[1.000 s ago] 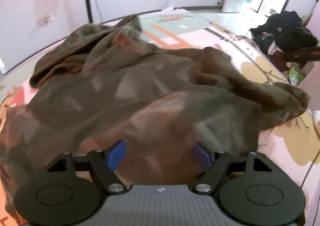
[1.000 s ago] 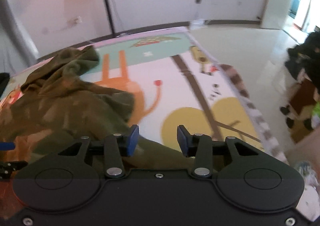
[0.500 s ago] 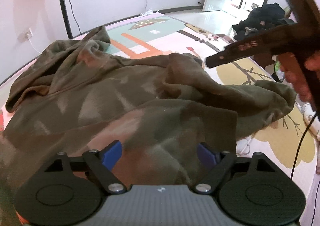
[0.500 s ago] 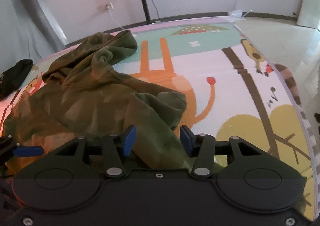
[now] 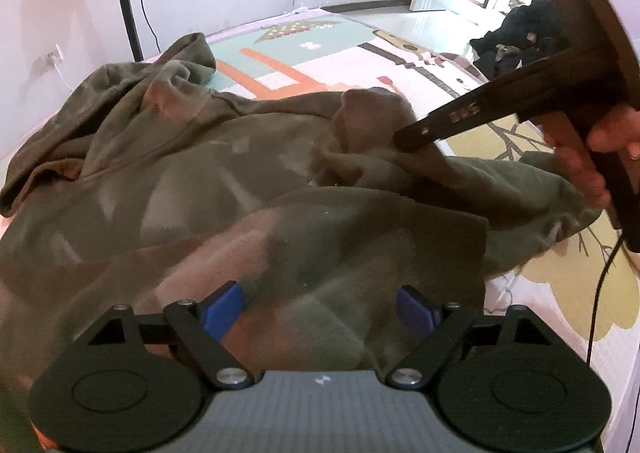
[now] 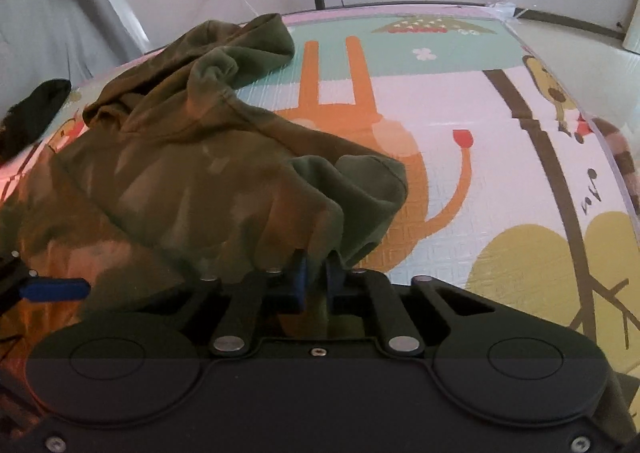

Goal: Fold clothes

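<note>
The right tool (image 6: 316,279) is clenched on a fold of the olive hoodie (image 6: 192,157) lying on the play mat (image 6: 460,101), while the left tool (image 5: 320,307) hovers released over the hoodie's near part.

Olive hoodie (image 6: 192,157) (perhaps faded), cartoon-printed mat (image 6: 460,101).

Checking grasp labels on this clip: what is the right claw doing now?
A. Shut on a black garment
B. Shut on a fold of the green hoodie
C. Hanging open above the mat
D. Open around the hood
B: in the right wrist view the right claw has its blue pads pinched together with a fold of the hoodie bunched between them.
</note>
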